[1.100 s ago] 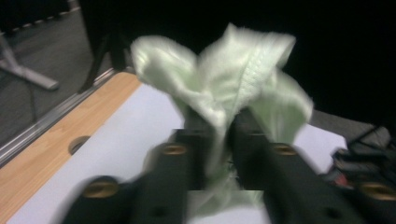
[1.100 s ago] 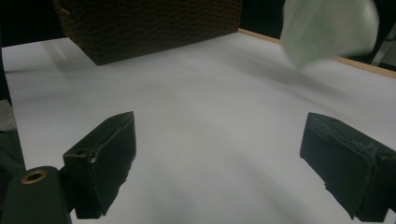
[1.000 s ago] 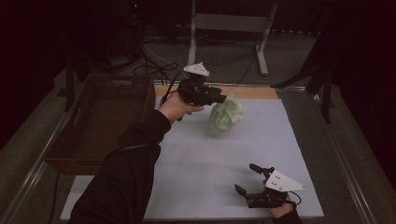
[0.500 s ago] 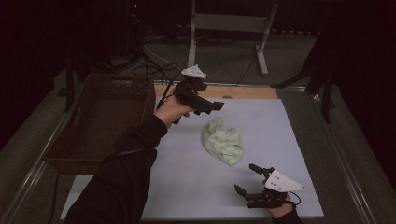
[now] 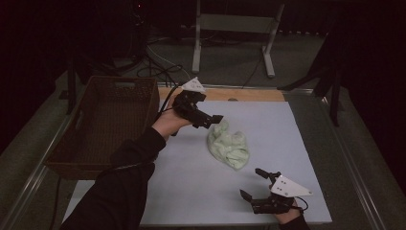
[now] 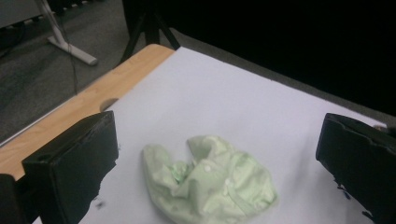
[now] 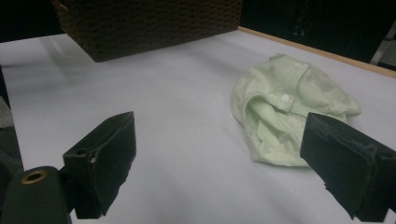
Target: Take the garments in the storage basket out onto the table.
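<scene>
The pale green garment [image 5: 228, 146] lies crumpled in a loose heap near the middle of the white table cover [image 5: 306, 143], free of both tools. The left gripper [image 5: 210, 120] hovers just beside and above the heap's far-left edge; its jaws have just been opening and now stand wide apart with nothing between them, the cloth showing on the table beyond them in the left gripper view [image 6: 210, 179]. The right gripper [image 5: 253, 184] rests low at the near edge of the cover, jaws likewise spread and empty, with the garment [image 7: 287, 114] a little ahead of it. The likeliest trouble from here is a poor pick: the fabric is bunched with folds and a snap placket turned inward, so a pinch on one loose layer could lift only a flap and let the rest drag or slip out. A grab from either side alone may also smear the heap across the smooth cover instead of raising it. The brown wicker basket [image 5: 103, 124] stands off the cover's left side, well apart from the garment, and appears to hold nothing.
</scene>
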Demonstrator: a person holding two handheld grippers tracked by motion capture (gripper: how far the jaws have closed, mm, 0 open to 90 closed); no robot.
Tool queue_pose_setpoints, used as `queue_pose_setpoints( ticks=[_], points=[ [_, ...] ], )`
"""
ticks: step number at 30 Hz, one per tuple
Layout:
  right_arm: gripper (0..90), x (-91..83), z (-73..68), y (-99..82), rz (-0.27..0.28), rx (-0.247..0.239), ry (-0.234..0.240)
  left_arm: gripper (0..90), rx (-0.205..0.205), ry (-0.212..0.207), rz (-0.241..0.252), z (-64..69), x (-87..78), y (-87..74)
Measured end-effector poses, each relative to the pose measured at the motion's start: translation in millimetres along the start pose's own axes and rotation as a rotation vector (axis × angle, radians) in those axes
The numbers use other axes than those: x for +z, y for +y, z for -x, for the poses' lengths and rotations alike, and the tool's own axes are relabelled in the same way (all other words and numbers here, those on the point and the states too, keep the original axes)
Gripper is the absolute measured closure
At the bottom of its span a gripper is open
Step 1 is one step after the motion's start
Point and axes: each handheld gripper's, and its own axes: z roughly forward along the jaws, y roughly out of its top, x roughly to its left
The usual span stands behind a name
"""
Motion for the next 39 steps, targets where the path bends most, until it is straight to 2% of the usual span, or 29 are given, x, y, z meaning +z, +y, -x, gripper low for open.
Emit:
queue_pose_setpoints(
  ticks=[10, 19, 25, 31, 35, 38, 39],
  points=[
    [10.9, 0.9, -0.5, 0.1, -0.004, 0.000, 0.004, 0.0, -0.012, -0.036, 0.001, 18.0, -0.4, -28.3],
    [10.9, 1.9, -0.9, -0.1, -0.010, -0.003, 0.005, 0.0, 0.002, -0.063, -0.012, 33.5, -2.0, -50.0],
    [10.9, 2.3, -0.9, 0.0, -0.013, -0.003, 0.008, 0.0, 0.011, -0.072, -0.047, 44.2, -0.4, -67.3],
    [10.9, 2.6, -1.1, -0.2, -0.017, -0.004, 0.007, 0.0, 0.006, -0.085, -0.065, 50.7, 0.3, -86.8],
    [10.9, 2.7, -1.2, -0.3, -0.017, -0.006, 0.008, 0.0, 0.000, -0.111, -0.068, 55.4, 0.3, -100.7],
    [10.9, 2.8, -1.3, -0.2, -0.016, -0.005, 0.010, 0.0, 0.007, -0.111, -0.065, 58.9, -0.3, -107.4],
    [10.9, 2.9, -1.2, -0.2, -0.018, -0.005, 0.011, 0.0, -0.002, -0.118, -0.063, 60.2, -0.5, -110.8]
  ],
)
